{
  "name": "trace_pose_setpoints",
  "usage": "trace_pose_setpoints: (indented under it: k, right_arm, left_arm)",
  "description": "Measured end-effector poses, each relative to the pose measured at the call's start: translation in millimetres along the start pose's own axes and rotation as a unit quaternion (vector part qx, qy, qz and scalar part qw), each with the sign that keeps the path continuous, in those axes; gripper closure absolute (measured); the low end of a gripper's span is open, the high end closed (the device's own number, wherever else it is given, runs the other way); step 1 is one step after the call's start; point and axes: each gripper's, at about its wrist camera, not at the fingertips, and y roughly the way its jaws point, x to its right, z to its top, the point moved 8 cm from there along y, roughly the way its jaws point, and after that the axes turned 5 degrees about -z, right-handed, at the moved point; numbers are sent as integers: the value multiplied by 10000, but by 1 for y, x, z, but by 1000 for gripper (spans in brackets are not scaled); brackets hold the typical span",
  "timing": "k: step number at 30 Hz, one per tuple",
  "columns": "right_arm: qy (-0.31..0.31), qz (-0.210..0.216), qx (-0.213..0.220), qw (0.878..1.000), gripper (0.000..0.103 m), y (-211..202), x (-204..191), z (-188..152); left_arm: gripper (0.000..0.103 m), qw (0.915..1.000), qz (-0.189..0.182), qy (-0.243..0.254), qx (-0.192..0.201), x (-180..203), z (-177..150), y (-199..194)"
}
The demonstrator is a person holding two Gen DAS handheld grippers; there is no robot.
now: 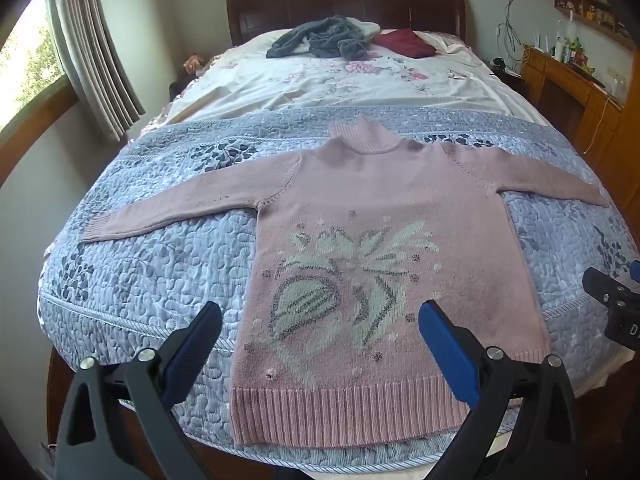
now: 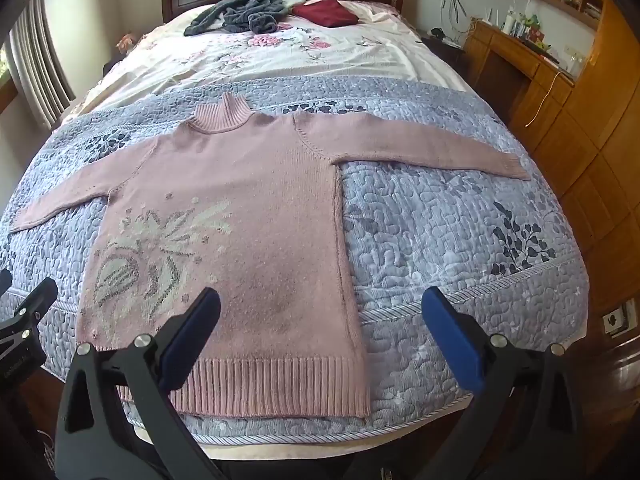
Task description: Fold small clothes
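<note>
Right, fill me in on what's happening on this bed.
A person holds a two-finger gripper in each hand over the foot of the bed. A pink sweater lies flat and unfolded on the blue quilt, both sleeves spread out. The left gripper and the right gripper are both open above its hem, holding nothing. Near the headboard lie a crumpled grey garment and a dark red garment.

Shelf items (image 1: pixel 588 4) too small to identify, right tool (image 1: pixel 616 308) cropped at frame edge
</note>
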Motion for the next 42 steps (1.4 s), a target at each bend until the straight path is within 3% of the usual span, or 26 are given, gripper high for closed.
trace_pose_setpoints:
  k: [42]
  right_arm:
    - [-4,11,-48,10000,3,12,0,0]
  left_arm:
    - [4,9999,119,57,5,-3,-1,7]
